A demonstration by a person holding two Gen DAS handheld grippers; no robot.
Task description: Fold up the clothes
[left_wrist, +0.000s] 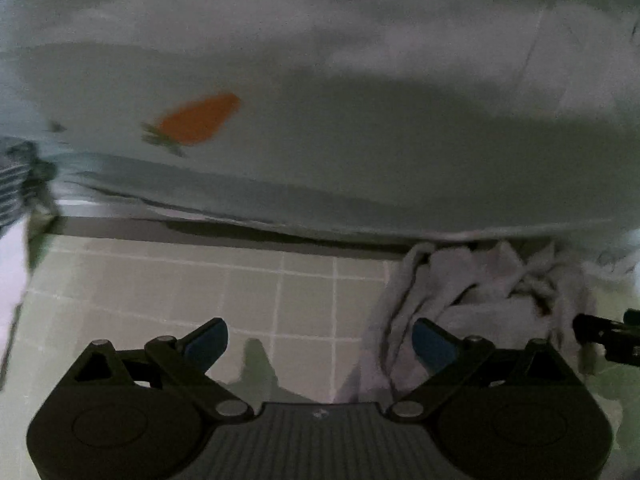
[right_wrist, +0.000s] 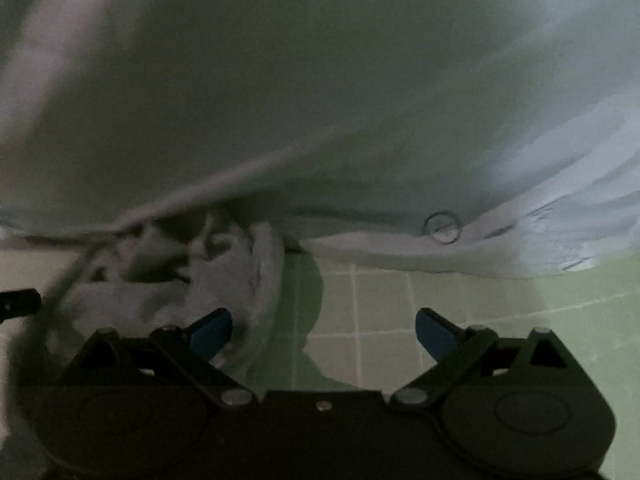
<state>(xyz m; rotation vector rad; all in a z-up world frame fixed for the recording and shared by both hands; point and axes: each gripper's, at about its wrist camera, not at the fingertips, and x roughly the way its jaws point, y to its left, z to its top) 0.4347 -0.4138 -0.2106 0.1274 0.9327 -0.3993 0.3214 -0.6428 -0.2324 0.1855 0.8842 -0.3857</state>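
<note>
A large pale garment [left_wrist: 320,120] with an orange carrot print [left_wrist: 198,120] fills the upper part of the left wrist view. It also fills the upper part of the right wrist view [right_wrist: 280,100], where a round button [right_wrist: 442,227] sits near its lower edge. A crumpled grey-white cloth [left_wrist: 480,292] lies on the green grid mat [left_wrist: 200,292], to the right in the left view and to the left in the right view [right_wrist: 180,272]. My left gripper [left_wrist: 320,340] is open and empty above the mat. My right gripper [right_wrist: 324,332] is open and empty.
The green mat with white grid lines [right_wrist: 440,308] covers the work surface. The other gripper's black tip shows at the right edge of the left view [left_wrist: 604,336] and at the left edge of the right view [right_wrist: 18,302]. Striped fabric [left_wrist: 16,176] lies at far left.
</note>
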